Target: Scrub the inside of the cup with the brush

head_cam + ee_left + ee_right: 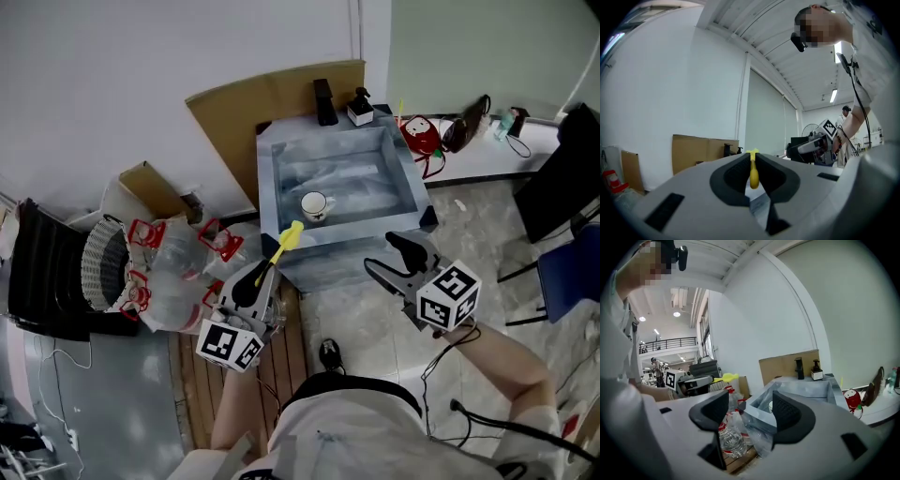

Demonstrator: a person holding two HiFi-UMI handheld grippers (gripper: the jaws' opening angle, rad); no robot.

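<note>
Left gripper (260,277): pinching the handle of the yellow brush (284,246) between pressed-in jaws; the bristle end is pointing toward the sink (281,178)
Right gripper (392,261): holding its jaws spread with nothing between them; hovering before the sink's near edge
Cup (314,205): white; sitting upright inside the sink, apart from both grippers
Bottles (178,253): lying bagged left of the sink

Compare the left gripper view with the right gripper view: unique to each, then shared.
Left gripper view only: the marker cube on the right gripper. Right gripper view only: the marker cube on the left gripper, and the white cup in the sink. Both: the yellow brush clamped in the left gripper, the cardboard sheet, the black faucet.
</note>
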